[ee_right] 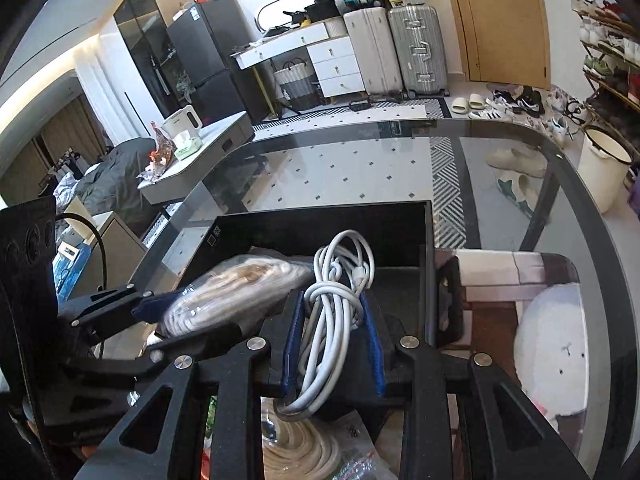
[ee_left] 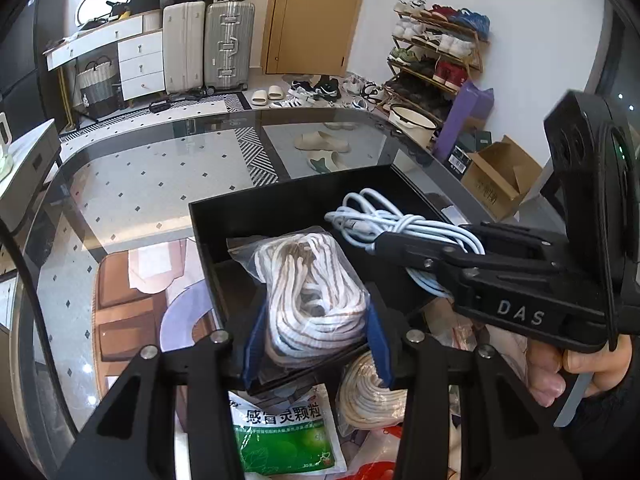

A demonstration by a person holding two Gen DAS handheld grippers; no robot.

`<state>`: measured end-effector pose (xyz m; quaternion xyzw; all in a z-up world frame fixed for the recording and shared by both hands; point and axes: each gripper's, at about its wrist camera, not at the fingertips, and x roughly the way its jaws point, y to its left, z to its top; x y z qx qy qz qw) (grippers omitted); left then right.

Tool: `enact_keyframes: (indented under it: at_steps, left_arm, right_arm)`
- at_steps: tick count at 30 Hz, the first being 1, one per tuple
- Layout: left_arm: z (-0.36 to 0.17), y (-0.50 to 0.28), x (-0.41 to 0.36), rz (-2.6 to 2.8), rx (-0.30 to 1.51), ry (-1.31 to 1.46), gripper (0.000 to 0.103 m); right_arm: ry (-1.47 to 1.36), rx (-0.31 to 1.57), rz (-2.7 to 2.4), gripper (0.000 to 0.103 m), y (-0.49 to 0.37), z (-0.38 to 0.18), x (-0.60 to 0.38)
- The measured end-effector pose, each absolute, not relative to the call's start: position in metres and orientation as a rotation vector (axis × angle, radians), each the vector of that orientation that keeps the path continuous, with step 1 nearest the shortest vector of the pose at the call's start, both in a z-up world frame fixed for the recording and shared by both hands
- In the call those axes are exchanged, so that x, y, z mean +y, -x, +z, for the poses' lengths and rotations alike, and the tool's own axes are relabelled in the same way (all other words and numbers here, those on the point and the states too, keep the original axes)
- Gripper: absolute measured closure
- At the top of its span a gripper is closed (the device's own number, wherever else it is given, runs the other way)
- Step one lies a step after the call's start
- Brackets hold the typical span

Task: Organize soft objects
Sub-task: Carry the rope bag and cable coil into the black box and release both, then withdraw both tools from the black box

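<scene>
Black plastic forms the one open box (ee_left: 288, 200) on my glass table (ee_left: 140, 184), and both of my tools hang over it. Counted: two grippers, two bundles held, one further rope coil (ee_left: 368, 392) and one green-printed sachet (ee_left: 280, 432) lying loose at the near edge.

My left gripper (ee_left: 316, 320) has its blue pads (ee_left: 256, 332) pressed on either side of a bagged coil of white-and-tan rope (ee_left: 312, 288), which sits above the box's near wall. My right gripper (ee_right: 332, 344) is clamped narrow on a bundle of pale blue-white cable (ee_right: 332, 312), its loops reaching forward over the box interior. In the left view the right gripper (ee_left: 392, 246) enters from the right with the cable (ee_left: 384, 220), a hand (ee_left: 576, 364) on its grip.

Box walls stand on the left, far and right sides; the floor between the two bundles shows dark and bare. Beyond the box the tabletop lies open to its curved far rim.

Through the glass I see pale tiles with dark diamonds, slippers (ee_left: 320, 142) and a striped mat. Two suitcases (ee_left: 208, 46), a white drawer unit, a wooden door (ee_left: 316, 16) and a shoe rack (ee_left: 436, 48) line the far wall.
</scene>
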<state>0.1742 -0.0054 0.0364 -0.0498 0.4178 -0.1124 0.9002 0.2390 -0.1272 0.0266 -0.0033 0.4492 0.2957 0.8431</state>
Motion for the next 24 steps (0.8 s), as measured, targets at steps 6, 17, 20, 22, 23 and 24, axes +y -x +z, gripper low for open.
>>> enact_keyframes:
  at_steps: [6, 17, 20, 22, 23, 24]
  left_arm:
    - [0.036, -0.172, -0.005, -0.244, 0.87, 0.087, 0.06]
    - [0.04, -0.162, 0.0, -0.232, 0.878, 0.039, 0.053]
    - [0.048, -0.151, 0.0, -0.233, 0.845, 0.026, 0.042]
    - [0.054, -0.144, 0.001, -0.239, 0.819, 0.036, 0.04]
    - [0.058, -0.14, 0.002, -0.237, 0.807, 0.043, 0.037]
    - [0.06, -0.136, 0.005, -0.235, 0.794, 0.052, 0.033]
  right_arm:
    - [0.039, 0.973, 0.608, 0.075, -0.235, 0.026, -0.124]
    - [0.097, 0.945, 0.625, 0.063, -0.217, 0.032, -0.121]
    - [0.135, 0.857, 0.63, 0.045, -0.203, 0.046, -0.125]
    - [0.137, 0.818, 0.623, 0.029, -0.195, 0.055, -0.133]
    - [0.132, 0.805, 0.618, 0.025, -0.192, 0.058, -0.137]
    - [0.123, 0.79, 0.614, 0.018, -0.189, 0.061, -0.141]
